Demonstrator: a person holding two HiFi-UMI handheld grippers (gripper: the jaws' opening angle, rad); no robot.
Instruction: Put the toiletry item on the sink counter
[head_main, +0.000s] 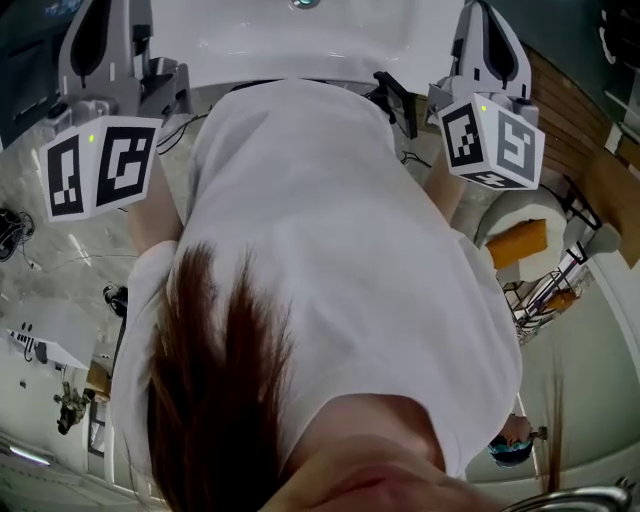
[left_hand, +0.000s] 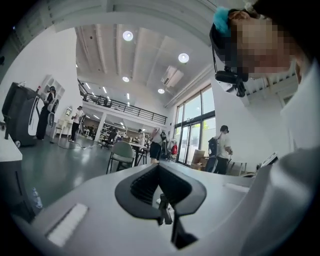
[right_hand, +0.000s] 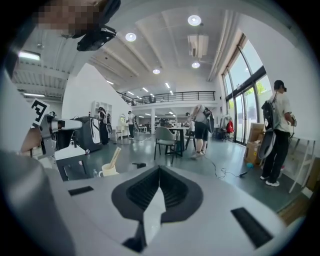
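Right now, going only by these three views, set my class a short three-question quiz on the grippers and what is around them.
1. True or false: the jaws of the left gripper stand wide apart.
2. Multiple choice: in the head view, the person's shirt is A) white, B) red, C) black.
3. Short answer: in the right gripper view, what stands in the cream mug at the left?

Key
1. False: the left gripper view shows the jaws together.
2. A.
3. A pale stick, leaning to the right.
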